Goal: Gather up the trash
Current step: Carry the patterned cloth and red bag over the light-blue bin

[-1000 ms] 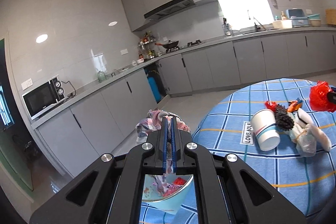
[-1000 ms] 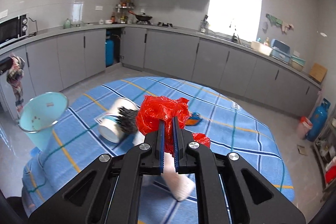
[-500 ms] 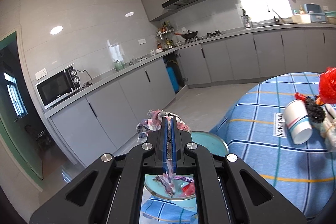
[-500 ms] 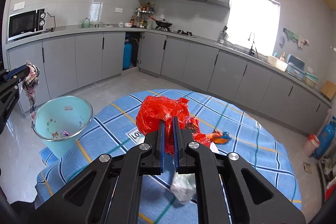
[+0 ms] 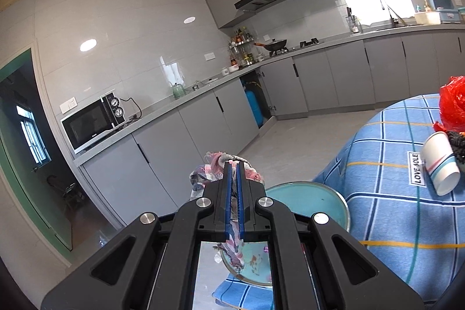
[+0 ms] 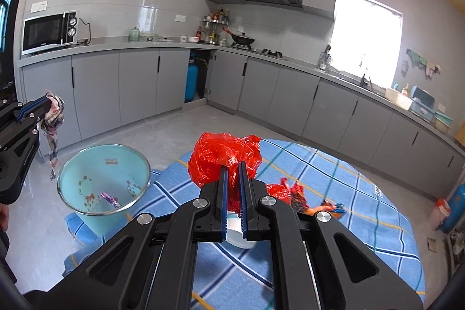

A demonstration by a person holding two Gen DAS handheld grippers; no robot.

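Note:
My left gripper (image 5: 232, 164) is shut on a crumpled patterned wrapper (image 5: 203, 175) that hangs down over the near side of the light blue trash bin (image 5: 319, 191). From the right wrist view the same gripper (image 6: 43, 100) holds the wrapper (image 6: 53, 124) up and left of the bin (image 6: 87, 164), which has a few scraps inside. My right gripper (image 6: 232, 164) is shut on a red plastic bag (image 6: 223, 156), held above the blue checked tablecloth (image 6: 363, 237) to the right of the bin. The red bag (image 5: 452, 103) also shows at the right edge of the left wrist view.
A paper cup (image 5: 440, 161) lies on its side on the table beside a dark scrap. Orange and blue wrappers (image 6: 328, 207) lie further along the table. Grey kitchen cabinets (image 6: 139, 86), a microwave (image 6: 49, 31) and a blue gas cylinder (image 6: 191, 83) line the walls.
Both views have swung left. The bin now sits nearer under the wrapper in the left view, and the red bag has come closer to the bin. Both grips are unchanged.

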